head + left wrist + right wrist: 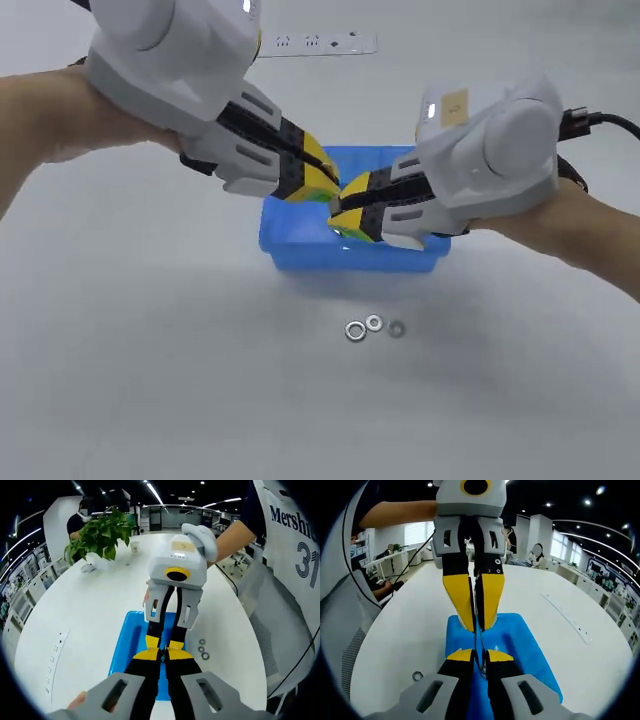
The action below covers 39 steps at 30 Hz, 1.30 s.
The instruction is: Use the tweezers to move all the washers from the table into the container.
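A blue container (340,256) sits mid-table, and three metal washers (373,326) lie on the white table just in front of it. My left gripper (330,186) and right gripper (340,214) meet tip to tip above the container. In the right gripper view thin dark tweezers (479,639) run from my right gripper (480,655) into the left gripper (479,623); both sets of jaws look shut on them. The left gripper view has my left gripper (163,654) facing the right gripper (164,641), with the washers (203,649) beside the container (131,645). One washer (417,676) lies left of the container (520,650).
A white power strip (315,42) lies at the table's far edge. A potted plant (100,535) stands at one end of the table. A black cable (610,122) trails from the right gripper. Open white tabletop (150,380) surrounds the container.
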Available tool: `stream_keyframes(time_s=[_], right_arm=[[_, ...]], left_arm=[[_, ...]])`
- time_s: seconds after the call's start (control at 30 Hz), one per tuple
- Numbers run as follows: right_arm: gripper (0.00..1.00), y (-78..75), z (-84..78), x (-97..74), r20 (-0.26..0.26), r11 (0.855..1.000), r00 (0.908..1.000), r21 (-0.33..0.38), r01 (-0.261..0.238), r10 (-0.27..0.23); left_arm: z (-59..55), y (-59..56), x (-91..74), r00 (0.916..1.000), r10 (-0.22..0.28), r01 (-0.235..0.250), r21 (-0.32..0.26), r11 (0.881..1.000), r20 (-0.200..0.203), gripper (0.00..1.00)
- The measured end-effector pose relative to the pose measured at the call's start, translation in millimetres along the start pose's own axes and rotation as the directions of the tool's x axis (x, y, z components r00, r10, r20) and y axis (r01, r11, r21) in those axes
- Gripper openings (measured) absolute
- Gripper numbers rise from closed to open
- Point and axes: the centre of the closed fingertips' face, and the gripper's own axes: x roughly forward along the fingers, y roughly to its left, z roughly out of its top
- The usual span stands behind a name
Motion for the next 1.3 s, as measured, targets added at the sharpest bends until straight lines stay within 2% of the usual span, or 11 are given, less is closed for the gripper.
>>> stream_keyframes(time_s=[0.13, 0.33, 0.57, 0.77, 0.87, 1.0, 1.17, 1.3], right_arm=[[0.1, -2.7, 0.2, -0.9, -0.004, 1.0, 0.9998, -0.015, 0.017, -0.017], [0.11, -0.4, 5.0, -2.7, 0.004, 1.0, 0.9999, -0.014, 0.014, -0.014], [0.11, 2.9, 14.2, -11.2, 0.015, 0.999, 0.9999, -0.032, 0.006, -0.006], [0.11, 5.4, 24.7, -25.0, 0.032, 0.998, 0.9992, -0.049, 0.025, -0.023], [0.11, 9.2, 29.8, -32.4, 0.04, 0.998, 0.9988, -0.054, 0.03, -0.028], [0.11, 18.3, 37.7, -43.9, 0.051, 0.996, 0.9981, -0.078, 0.037, -0.033], [0.11, 34.1, 46.3, -56.5, 0.068, 0.995, 0.9972, -0.091, 0.037, -0.031], [0.1, 49.4, 51.3, -62.2, 0.081, 0.996, 0.9966, -0.091, 0.023, -0.016]], left_arm=[[-1.2, 2.6, -0.7, 1.0, 0.009, -0.009, 0.003, 1.0, 0.003, 0.07], [0.0, 2.4, -3.7, 0.9999, 0.012, -0.012, 0.007, 1.0, 0.002, 0.07], [11.1, -6.1, -10.6, 0.9999, 0.011, -0.011, 0.04, 0.999, -0.009, 0.07], [23.4, -9.3, -17.1, 0.9998, 0.021, -0.021, 0.067, 0.998, 0.002, 0.07], [32.9, -16.7, -22.0, 0.9997, 0.025, -0.025, 0.085, 0.996, 0.006, 0.07], [39.8, -24.0, -26.6, 0.9995, 0.029, -0.03, 0.104, 0.994, 0.012, 0.07], [54.1, -44.8, -35.4, 0.9988, 0.033, -0.037, 0.115, 0.993, 0.035, 0.07], [57.2, -59.7, -39.1, 0.9974, 0.038, -0.045, 0.11, 0.993, 0.061, 0.07]])
